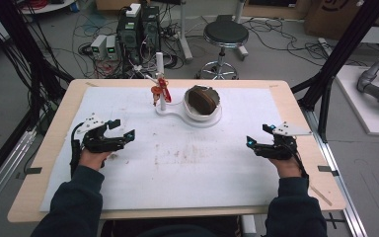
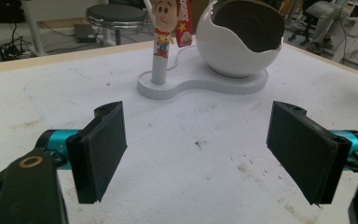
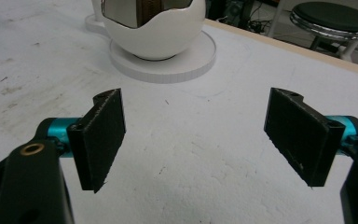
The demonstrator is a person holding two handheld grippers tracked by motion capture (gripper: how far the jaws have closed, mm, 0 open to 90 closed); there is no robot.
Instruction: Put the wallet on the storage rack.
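Left gripper [image 1: 122, 129] at 9 o'clock and right gripper [image 1: 258, 135] at 3 o'clock rest on the white mat [image 1: 177, 168], jaws apart, holding nothing. The eggshell bowl [image 1: 203, 101] on its white stand [image 1: 177, 112] sits at 12 o'clock on the bench [image 1: 54, 133].

Layout on the table [image 1: 54, 148]: a stand [image 1: 190, 116] lies ahead of both grippers, between them. It lies ahead and to the right of the left gripper [image 1: 121, 129], ahead and to the left of the right gripper [image 1: 257, 136]. On the stand, a bowl [image 1: 203, 101] sits right of an upright post [image 1: 161, 81], from which a figurine [image 1: 159, 90] hangs.
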